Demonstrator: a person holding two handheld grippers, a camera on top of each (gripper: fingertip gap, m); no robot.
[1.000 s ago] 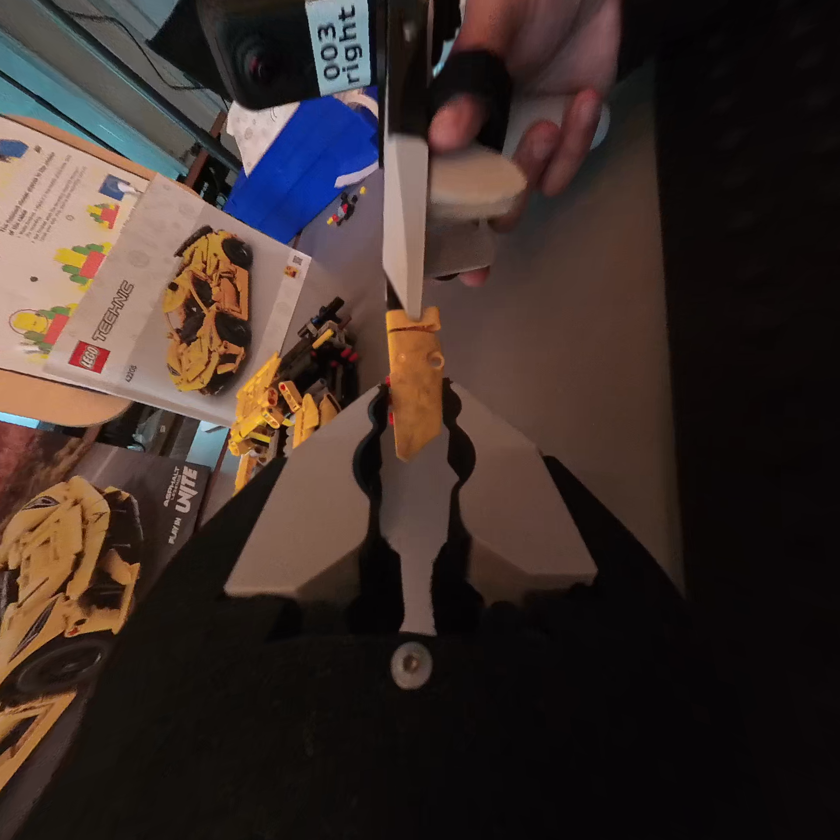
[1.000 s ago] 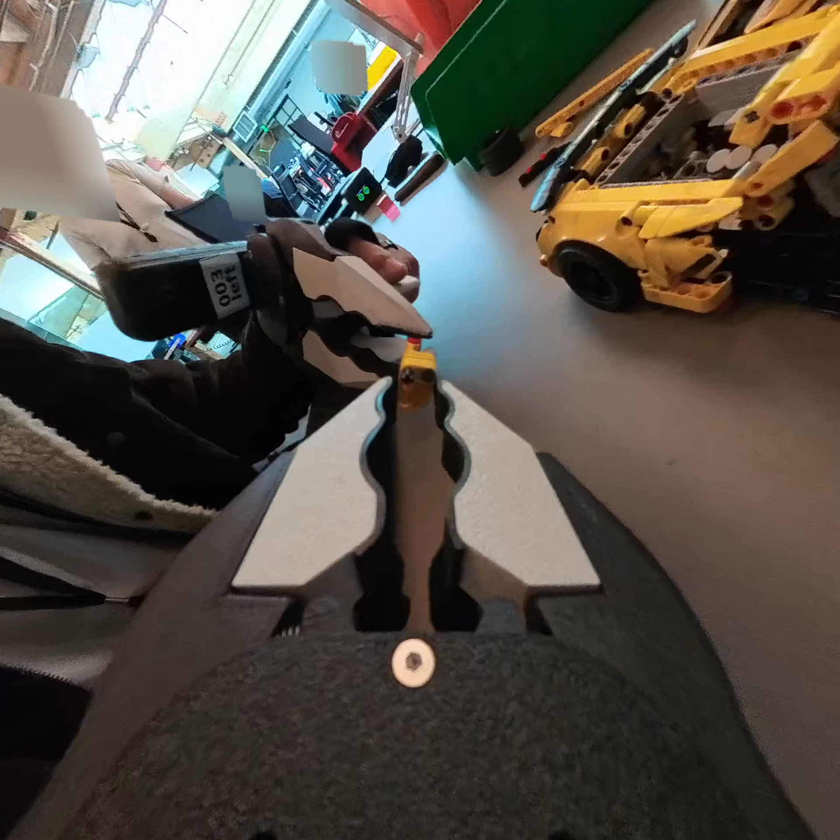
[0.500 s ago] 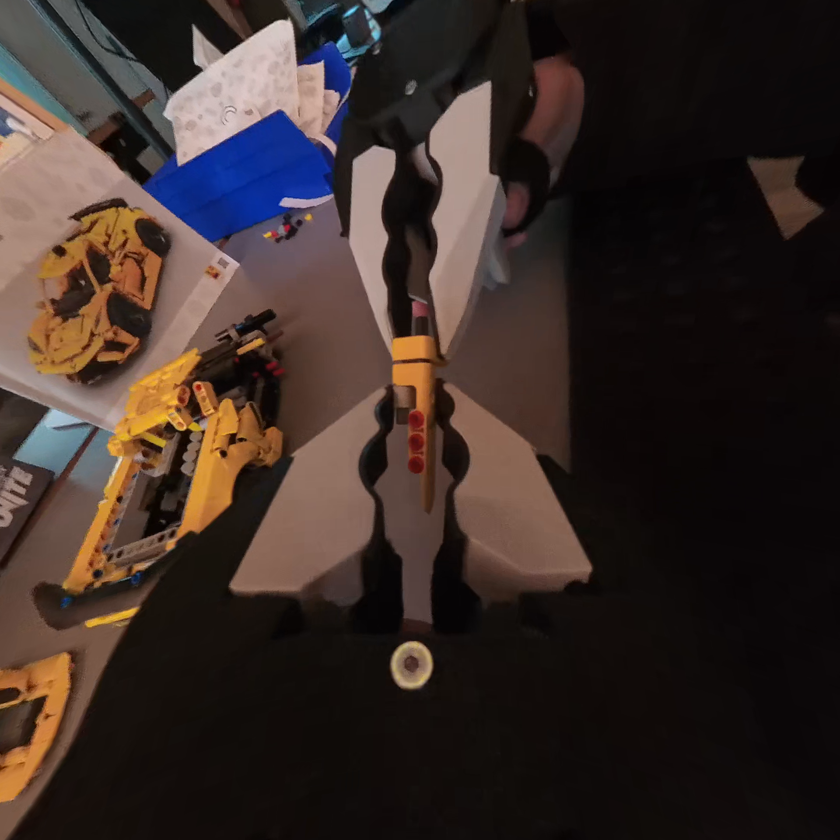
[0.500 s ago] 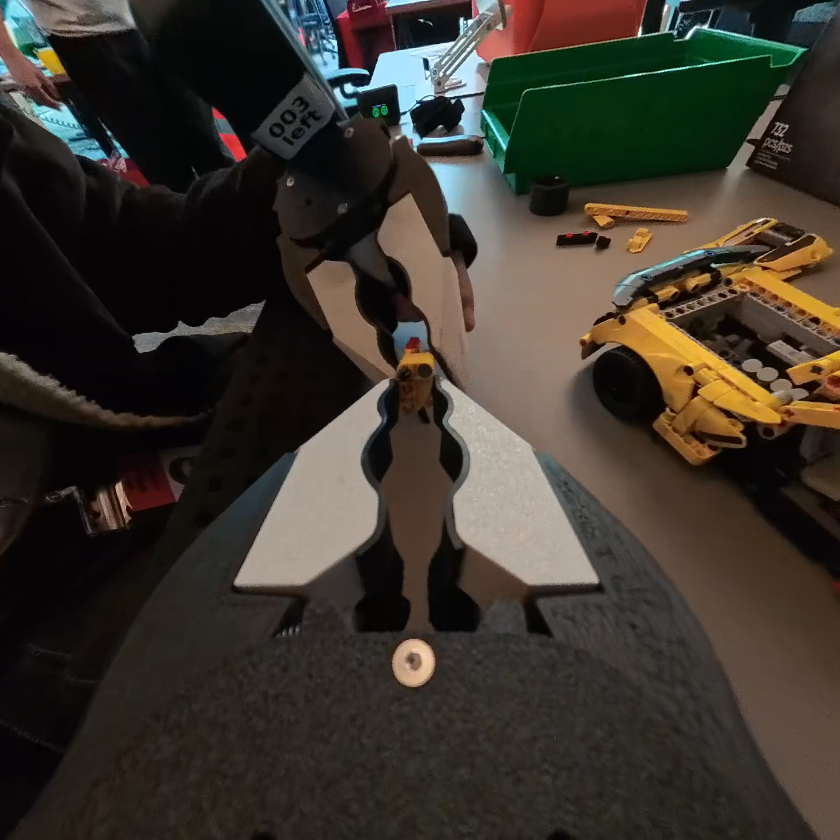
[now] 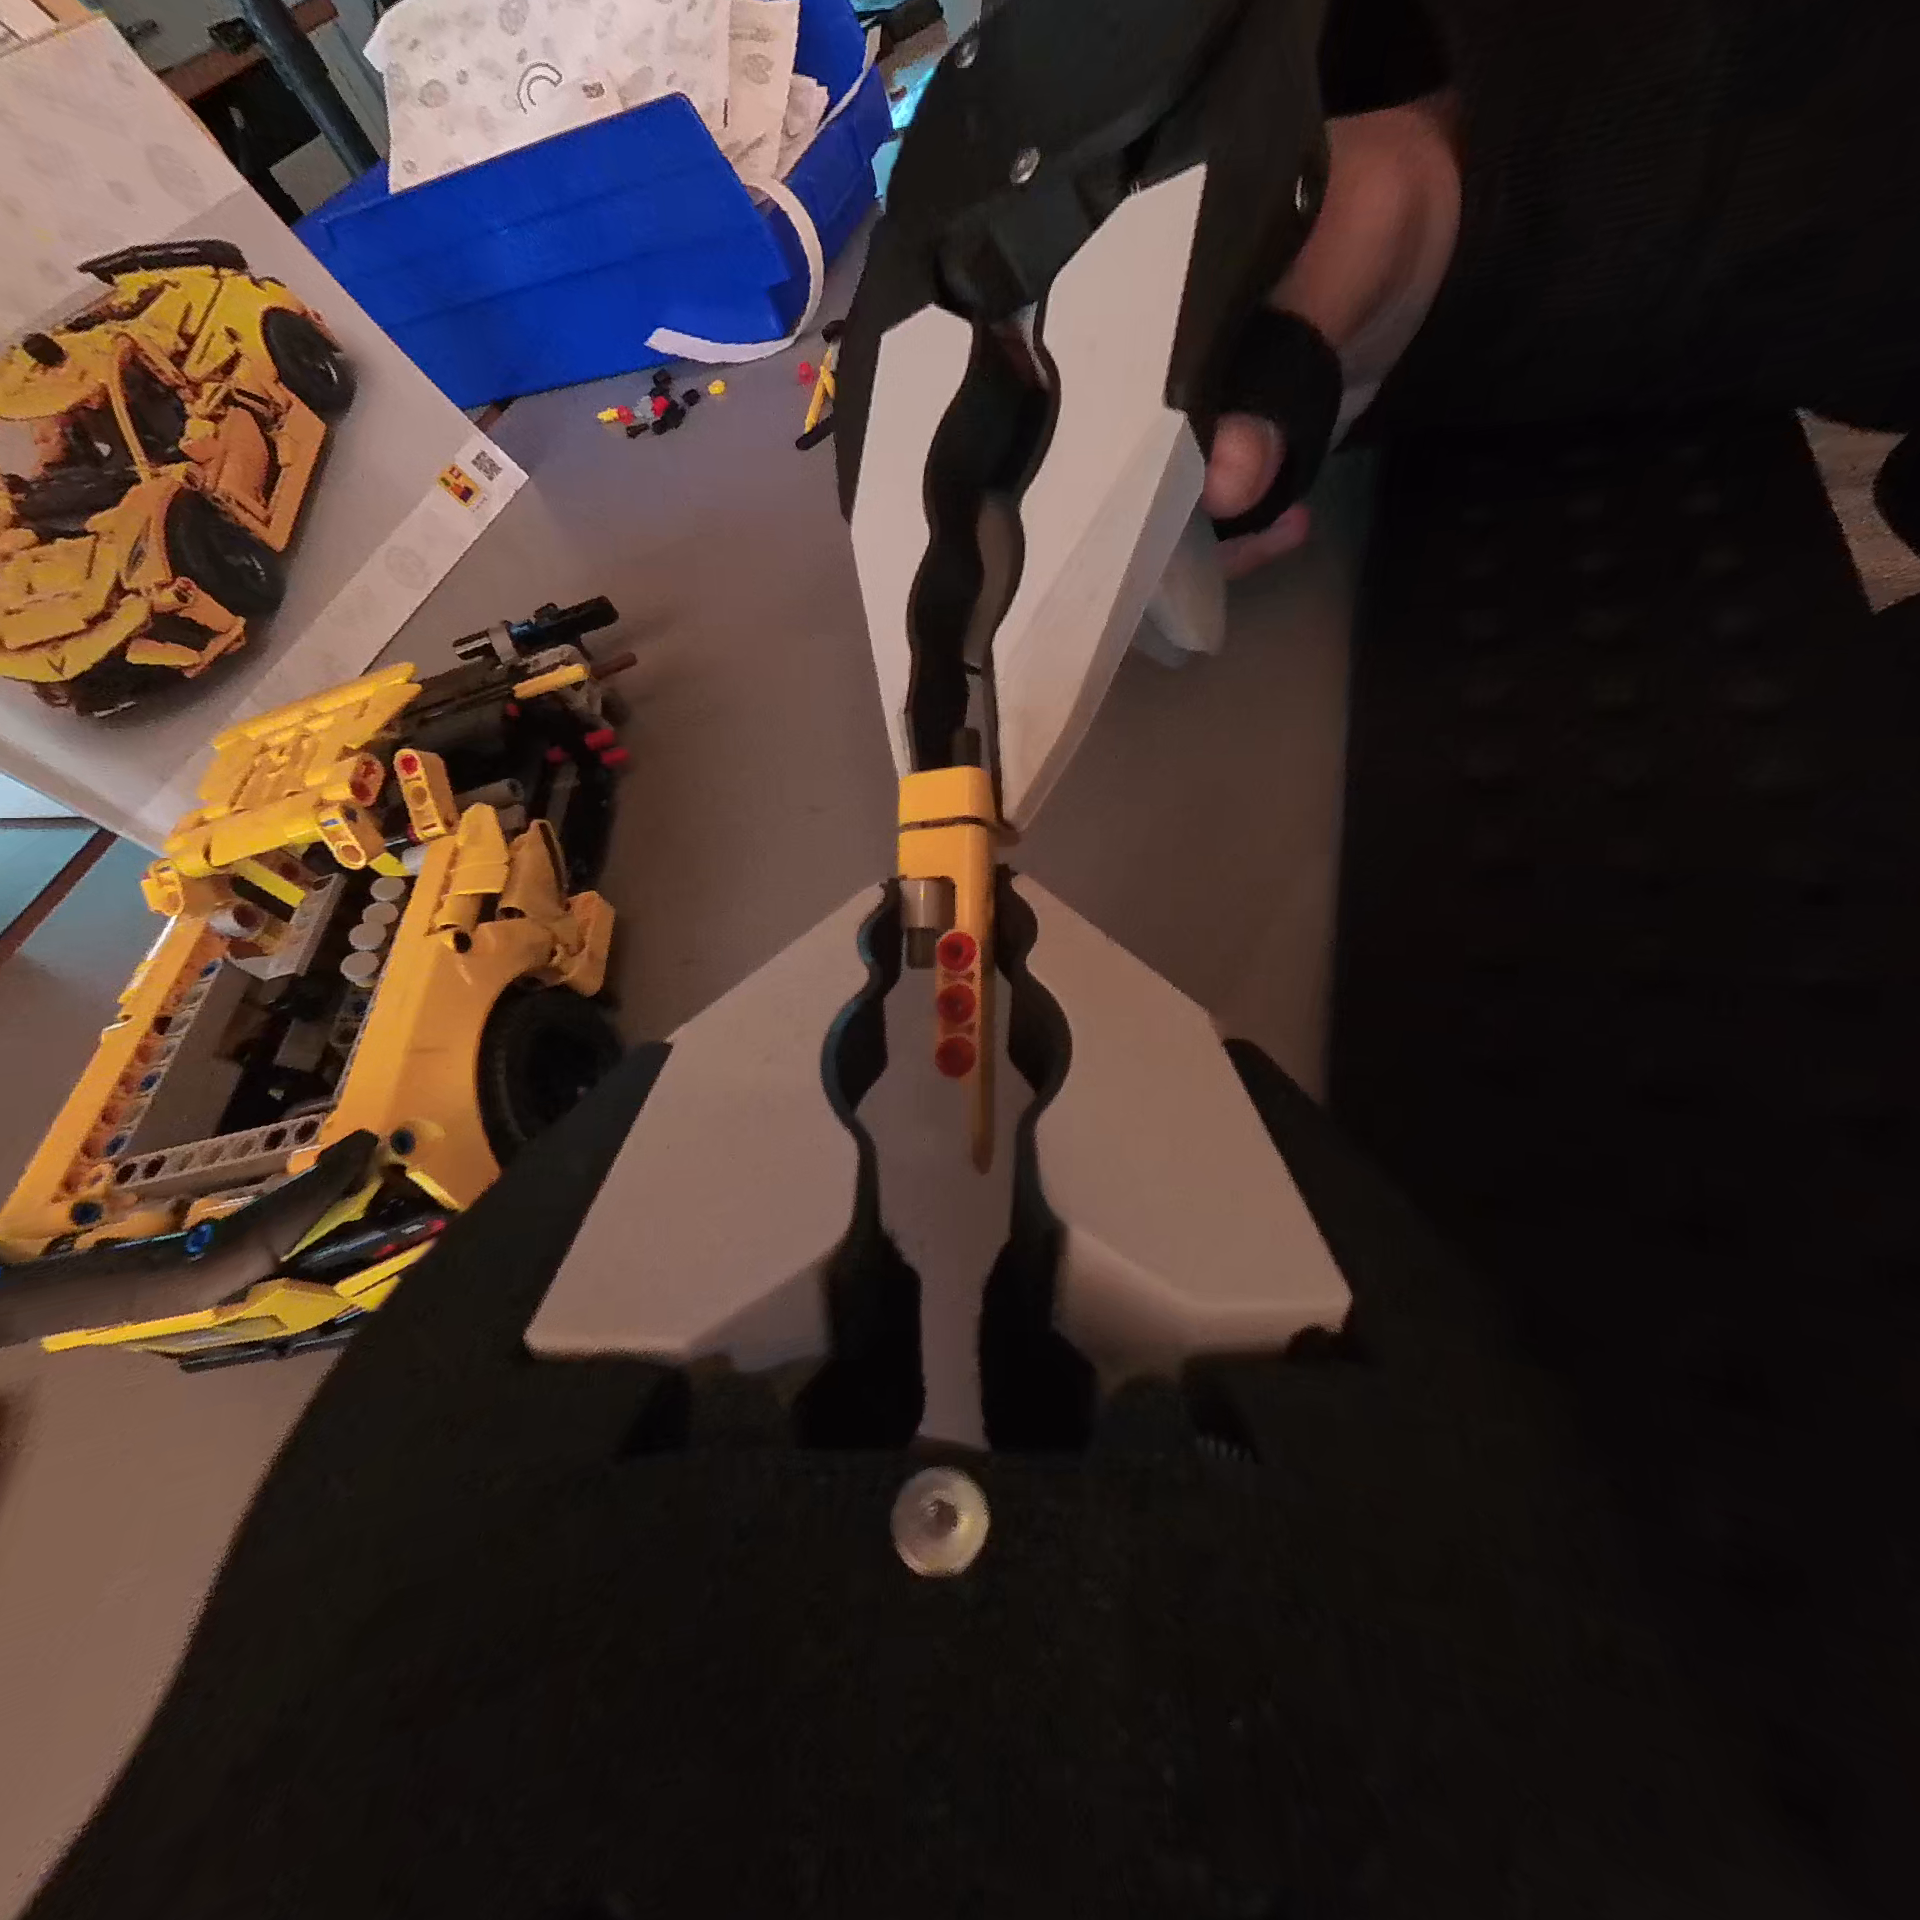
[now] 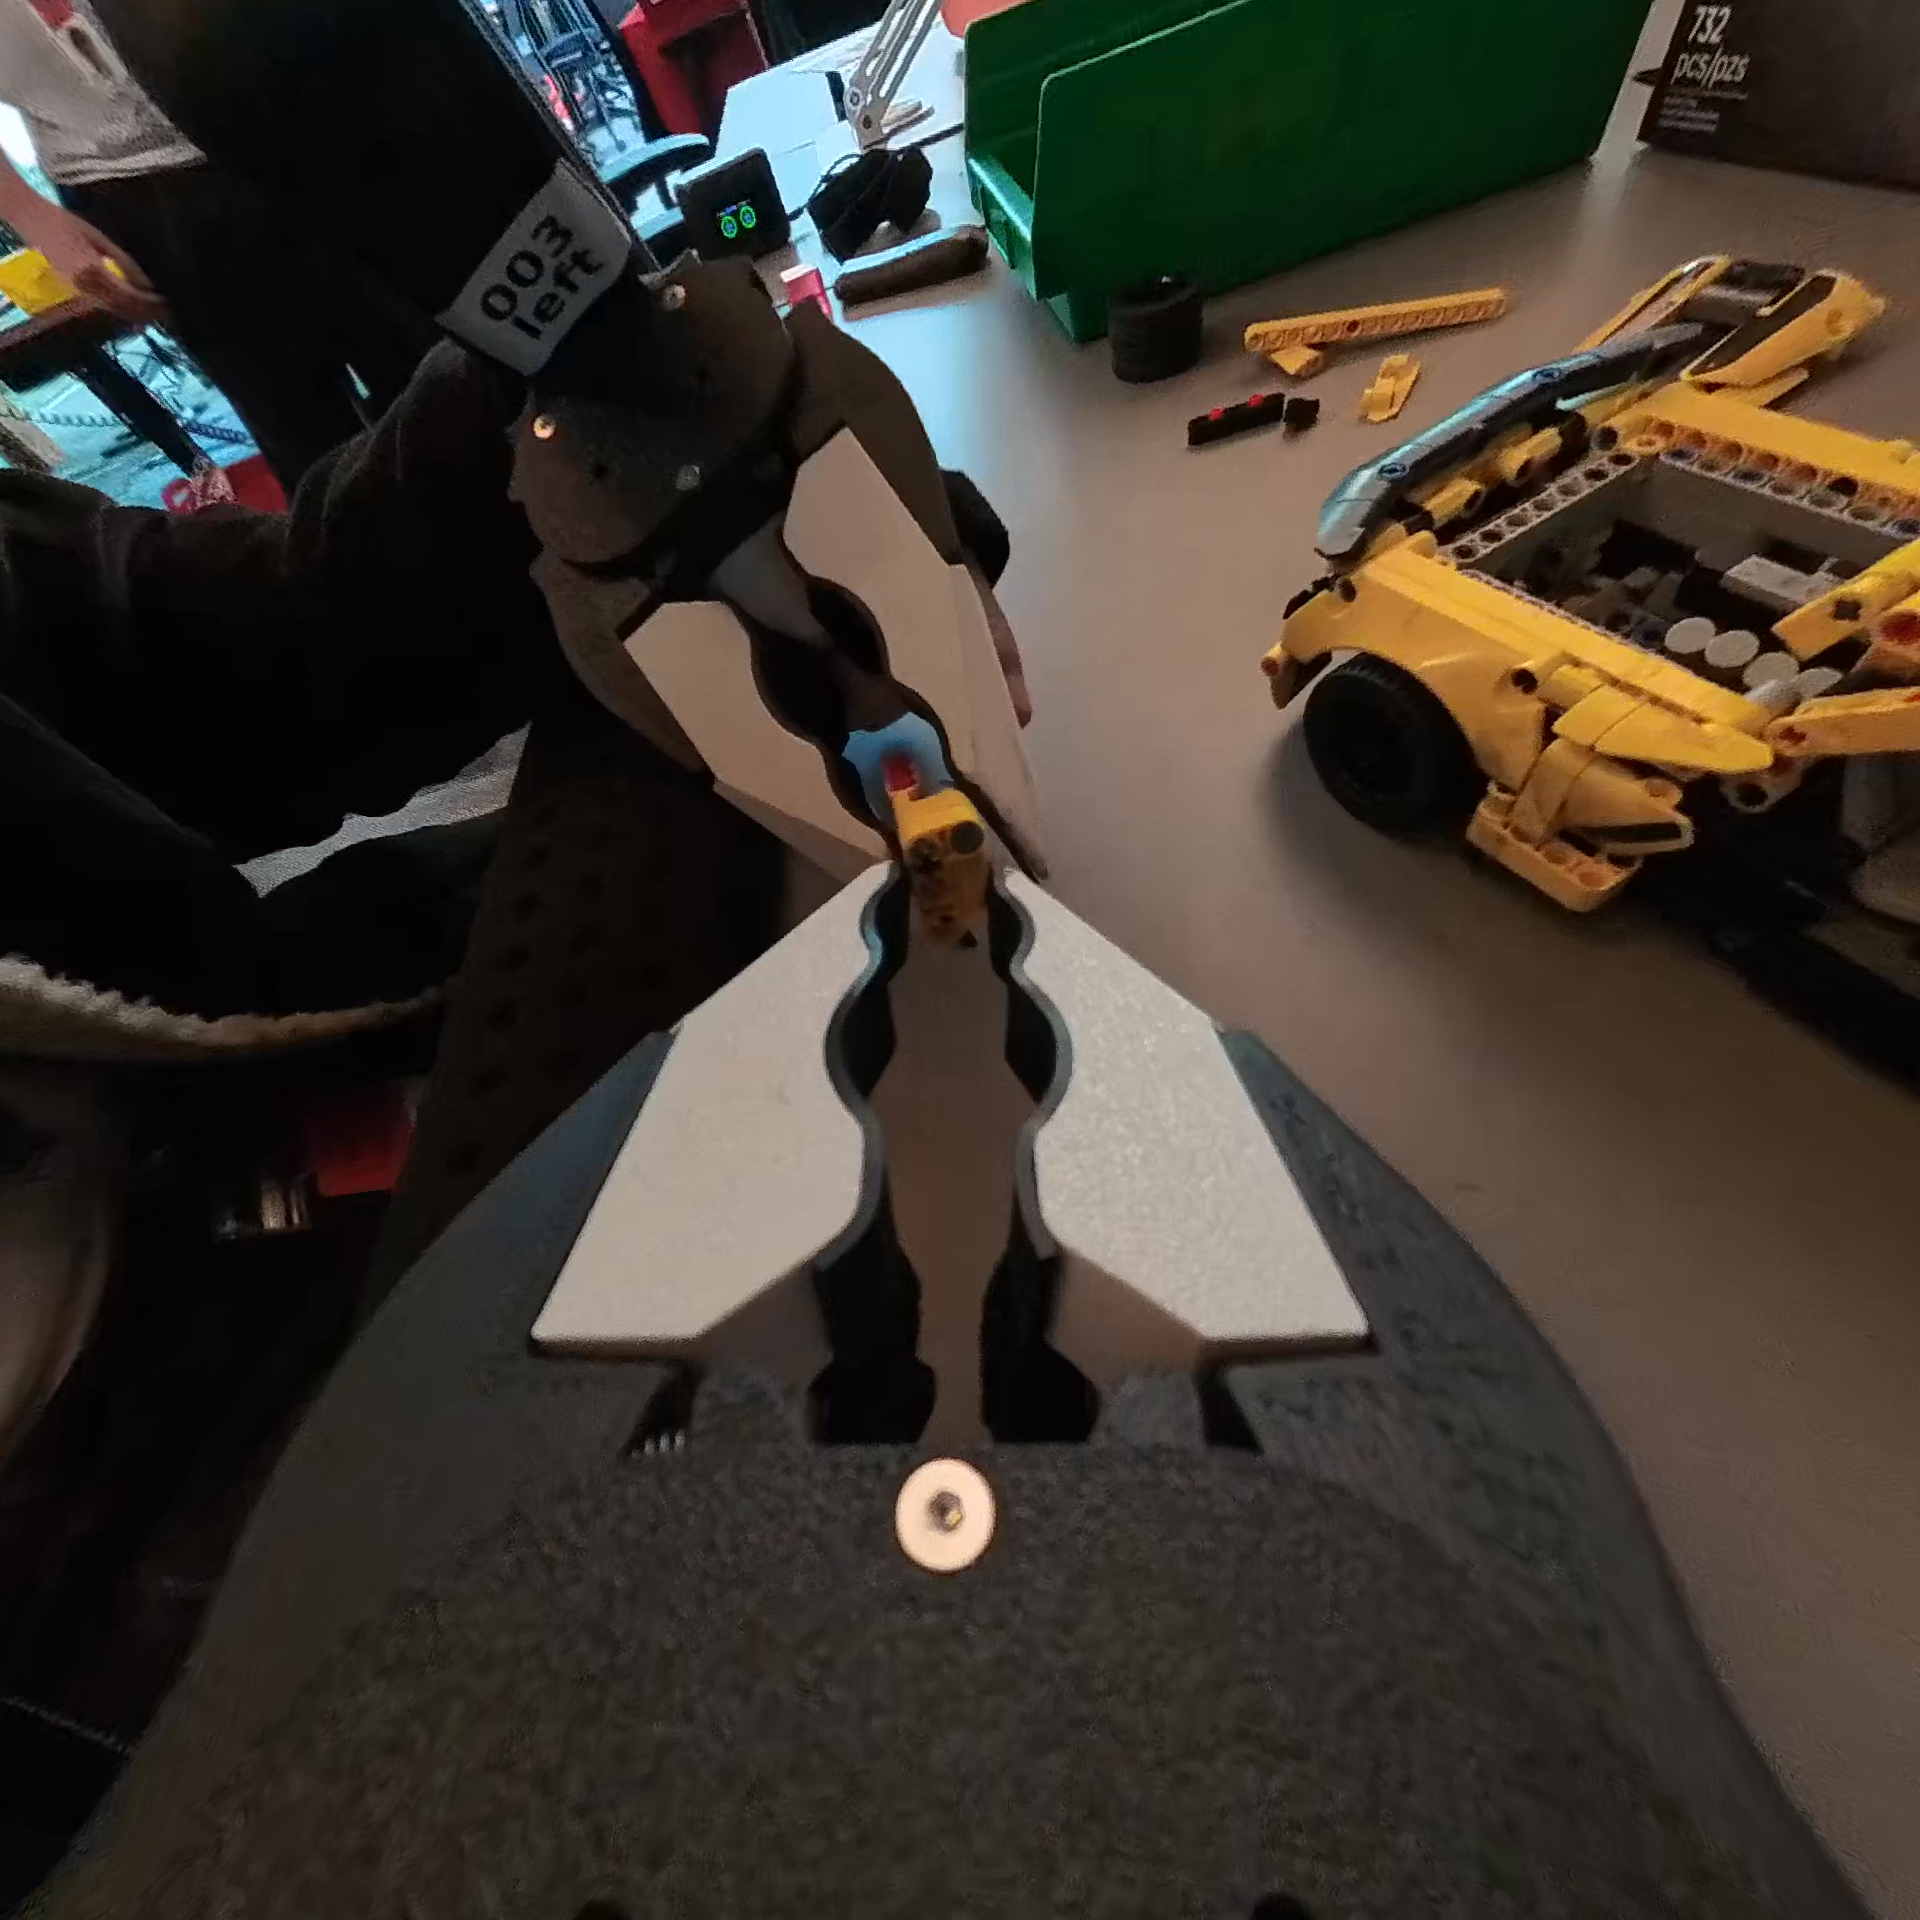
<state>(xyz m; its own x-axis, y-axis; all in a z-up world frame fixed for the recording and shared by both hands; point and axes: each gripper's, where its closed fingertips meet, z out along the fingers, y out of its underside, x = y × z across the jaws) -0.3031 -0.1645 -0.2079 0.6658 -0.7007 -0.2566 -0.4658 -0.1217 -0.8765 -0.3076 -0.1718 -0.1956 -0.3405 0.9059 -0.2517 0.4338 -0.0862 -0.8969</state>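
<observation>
At the far left of the left wrist view an instruction booklet (image 5: 208,436) with a yellow car on its cover lies on the grey desk (image 5: 727,644). Just beside it sits a half-built yellow brick car (image 5: 343,987), its frame open on top. Behind them stands a blue bin (image 5: 582,260) stuffed with printed paper, and a scatter of tiny loose bricks (image 5: 660,400) lies in front of the bin.

In the middle, the left gripper (image 5: 945,904) has its jaws clenched on a small yellow brick assembly (image 5: 951,862) with three red pins along one side. The piece sits at the very tips of the jaws, its thin yellow tail reaching back into the gap between them. Its far end is gripped from the opposite side by the right gripper (image 5: 961,769), so the two tools meet tip to tip with the piece bridging them above the desk. A hand (image 5: 1340,312) in a black fingerless glove holds that right tool.

In the right wrist view the same yellow piece (image 6: 940,862) is pinched at the tips of the right gripper (image 6: 940,904), with the left gripper (image 6: 925,800) clamped on its far end. To the right are the yellow car (image 6: 1558,675), a loose black tyre (image 6: 1153,327), a yellow beam (image 6: 1371,317) and a green bin (image 6: 1299,135).
</observation>
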